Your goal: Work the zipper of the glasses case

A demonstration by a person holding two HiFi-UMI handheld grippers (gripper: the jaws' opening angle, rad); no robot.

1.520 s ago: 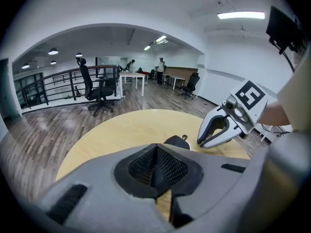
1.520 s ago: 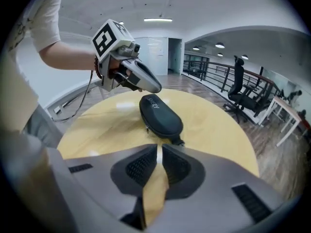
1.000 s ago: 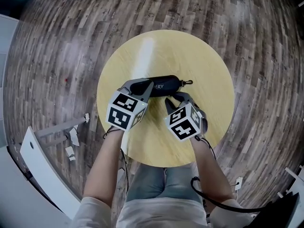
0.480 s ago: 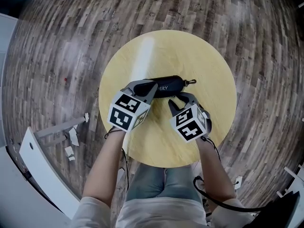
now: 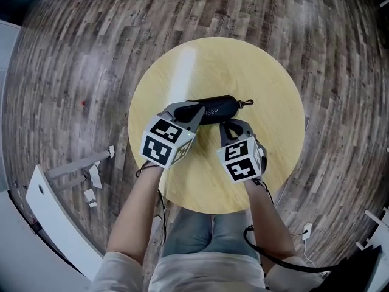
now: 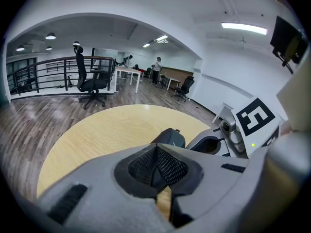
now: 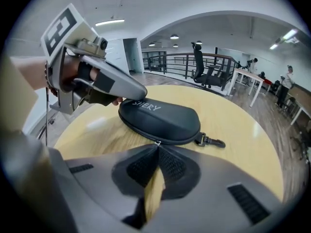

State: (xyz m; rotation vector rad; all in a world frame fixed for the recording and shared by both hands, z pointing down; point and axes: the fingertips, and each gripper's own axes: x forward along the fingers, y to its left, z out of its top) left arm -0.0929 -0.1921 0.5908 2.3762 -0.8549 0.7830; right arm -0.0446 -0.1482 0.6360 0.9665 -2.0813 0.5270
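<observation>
Head view gives me the round yellow table [image 5: 182, 59] with the black glasses case [image 5: 214, 109] lying flat across its middle, long axis running left to right. A metal clip [image 5: 246, 103] hangs off the case's right end. My left gripper [image 5: 189, 111] sits over the case's left end. My right gripper [image 5: 227, 125] is at the case's near long edge, towards its right half.

In the left gripper view I see the jaws drawn almost fully together. The tips meet, and dark case material shows wedged between the pads just behind them. The rest of the case runs away beyond the tips.

In the right gripper view the jaws are closed as well, tips touching at the zipper seam. The small metal zipper pull [image 7: 157, 142] sits right where they meet, pinched as far as I can make out. The narrow slit behind the tips shows only tabletop. The seam looks zipped along the side I can see, and white lettering marks the lid.
</observation>
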